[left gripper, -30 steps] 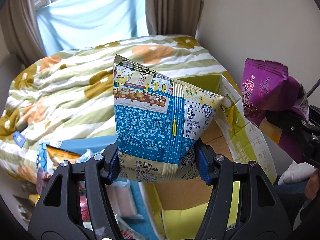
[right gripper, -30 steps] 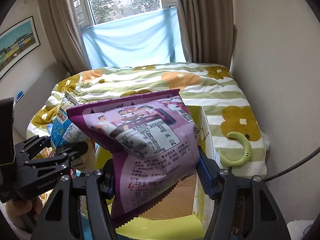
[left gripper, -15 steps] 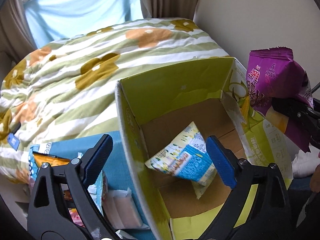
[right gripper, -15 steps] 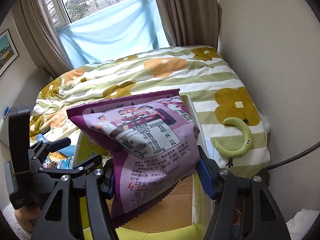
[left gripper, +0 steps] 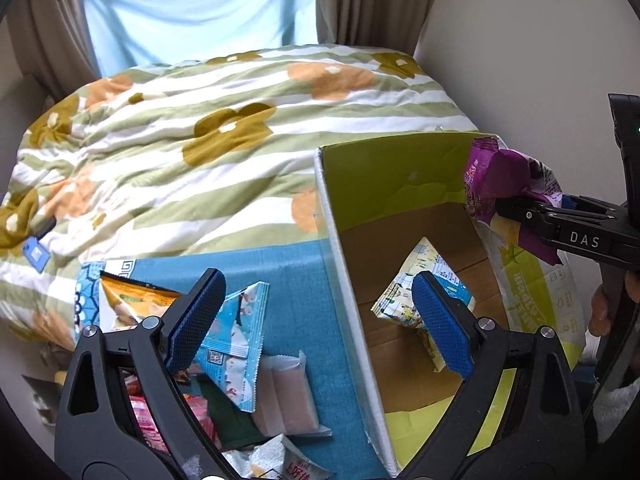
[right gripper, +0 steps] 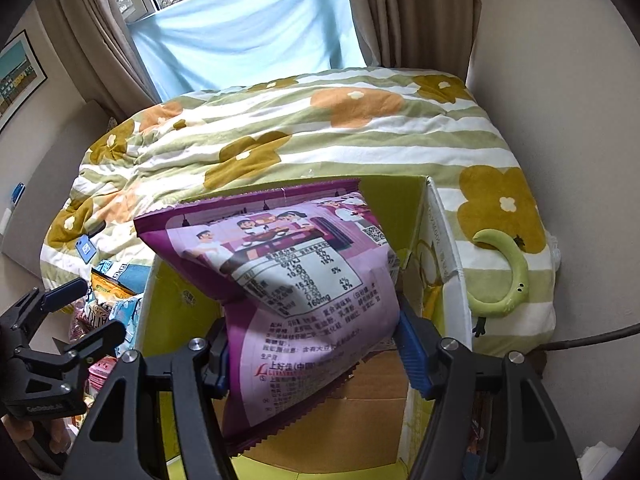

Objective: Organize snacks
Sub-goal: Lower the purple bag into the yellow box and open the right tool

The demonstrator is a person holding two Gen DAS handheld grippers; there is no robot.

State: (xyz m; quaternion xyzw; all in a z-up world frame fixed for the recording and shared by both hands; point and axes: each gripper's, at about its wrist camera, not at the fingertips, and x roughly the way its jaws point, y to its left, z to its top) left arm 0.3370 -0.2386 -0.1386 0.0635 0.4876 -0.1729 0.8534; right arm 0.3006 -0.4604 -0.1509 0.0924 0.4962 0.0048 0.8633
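An open yellow-green cardboard box [left gripper: 396, 184] stands on the bed; a blue-and-white snack bag [left gripper: 430, 276] lies on its brown floor. My left gripper [left gripper: 320, 320] is open and empty, straddling the box's left wall. My right gripper [right gripper: 314, 350] is shut on a purple snack bag [right gripper: 296, 280] and holds it above the box [right gripper: 400, 204]. The purple bag [left gripper: 496, 184] and right gripper also show at the right of the left wrist view. Loose snack packets [left gripper: 236, 332] lie on a teal mat [left gripper: 296, 280] left of the box.
A flower-patterned quilt [left gripper: 200, 120] covers the bed behind the box. A green crescent-shaped toy [right gripper: 508, 276] lies on the quilt right of the box. A wall runs along the right; curtains and a window are at the back. A cable [right gripper: 592, 338] trails at the right.
My left gripper opened and dropped the blue-and-white bag into the box, then shifted left over the box wall. My right gripper carried the purple bag lower over the box.
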